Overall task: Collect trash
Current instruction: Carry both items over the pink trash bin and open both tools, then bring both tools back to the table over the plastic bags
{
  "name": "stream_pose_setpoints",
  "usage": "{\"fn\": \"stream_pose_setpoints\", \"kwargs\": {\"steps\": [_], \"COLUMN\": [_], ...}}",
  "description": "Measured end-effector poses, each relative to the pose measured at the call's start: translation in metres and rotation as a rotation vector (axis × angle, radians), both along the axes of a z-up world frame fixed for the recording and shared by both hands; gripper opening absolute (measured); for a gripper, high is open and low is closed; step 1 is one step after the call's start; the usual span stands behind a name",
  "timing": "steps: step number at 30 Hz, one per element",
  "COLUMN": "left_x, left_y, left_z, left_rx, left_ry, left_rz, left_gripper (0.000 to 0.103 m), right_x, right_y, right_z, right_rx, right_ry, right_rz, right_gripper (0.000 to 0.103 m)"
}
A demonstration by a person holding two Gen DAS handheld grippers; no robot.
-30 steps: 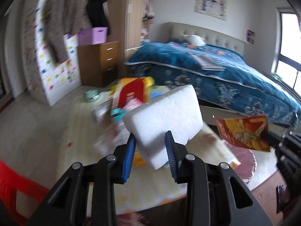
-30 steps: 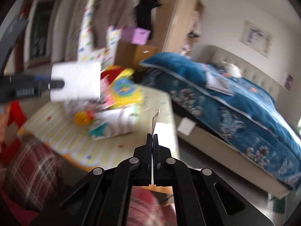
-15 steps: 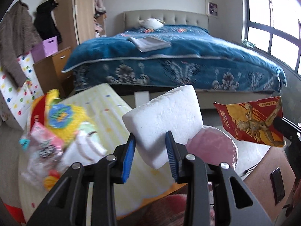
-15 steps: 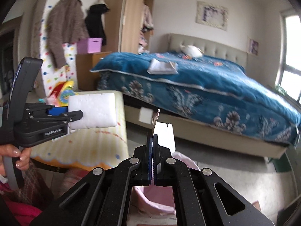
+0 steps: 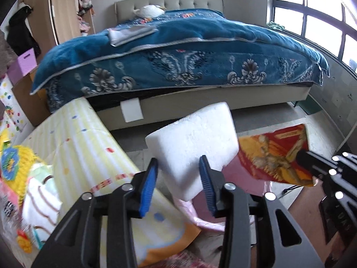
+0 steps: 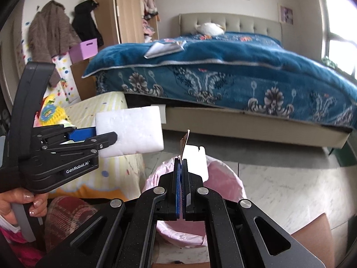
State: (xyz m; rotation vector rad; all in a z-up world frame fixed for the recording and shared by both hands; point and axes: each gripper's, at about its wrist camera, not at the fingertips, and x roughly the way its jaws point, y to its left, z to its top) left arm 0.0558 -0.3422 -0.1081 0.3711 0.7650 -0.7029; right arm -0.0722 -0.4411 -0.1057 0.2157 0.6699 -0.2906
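Foam block (image 5: 196, 147), white, clamped between blue pads (image 5: 148, 187) of left gripper (image 5: 178, 186); held in air, tilted, lower corner down between the fingers. Same block in right wrist view (image 6: 130, 131), gripped at its left end, long side roughly level, above edge of yellow striped mat (image 6: 107, 116).

Right gripper (image 6: 181, 192) pressed together on thin red-and-yellow printed wrapper (image 5: 276, 156); seen edge-on from its own camera as a narrow sliver (image 6: 184, 144) rising from the closed pads. Flat printed face visible only from left wrist view, just right of the foam, nearly touching its edge.

Pink-lined trash bin (image 6: 223, 178) on floor directly below and beyond right gripper; rim partly hidden by the fingers. From left wrist view, pink liner (image 5: 232, 169) showing beneath foam and wrapper. Both items above or near the bin opening, neither inside.

Mat to the left with loose clutter: yellow crocheted piece (image 5: 15, 163), striped white item (image 5: 42, 192), small packets, blurred. Bed (image 5: 178, 55) with blue patterned cover across background; folded grey cloth (image 5: 131, 34) on top. Purple box (image 6: 83, 49) on wooden dresser, coats hanging at far left. Window (image 5: 312, 15) at right. Hand (image 6: 20, 203) on left gripper's handle, lower left.
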Motion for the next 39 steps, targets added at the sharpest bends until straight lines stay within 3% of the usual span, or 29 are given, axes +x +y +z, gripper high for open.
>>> {"fn": "stream_pose_setpoints", "kwargs": {"steps": [1,4,12,27,35,39], "left_x": [0.002,0.001,0.009,-0.003,0.002,0.005], "left_y": [-0.003,0.0,0.05,0.208,0.298,0.328], "left_z": [-0.001,-0.001,0.003,0.041,0.035,0.022], "left_rx": [0.001,-0.01,-0.015,-0.076,-0.084,-0.084], "left_ry": [0.01,-0.005,-0.013,-0.096,-0.081,-0.044], "left_rz": [-0.001,-0.003,0.1,0.367,0.556,0.619], "left_gripper": [0.063,0.073,0.074,0.078,0.086,0.087], "right_x": [0.002,0.003,-0.001,0.025,0.055,0.07], "right_y": [-0.005,-0.012,0.005,0.137,0.201,0.227], "right_z": [-0.004,-0.012,-0.001,0.049,0.058,0.055], "right_rx": [0.01,0.018,-0.001,-0.052,-0.125,-0.153], "right_ry": [0.013,0.034,0.004,-0.068,-0.074,-0.066], "right_rz": [-0.011,-0.041,-0.017,0.254,0.406,0.444], "right_gripper": [0.008,0.033,0.035,0.036,0.058,0.063]}}
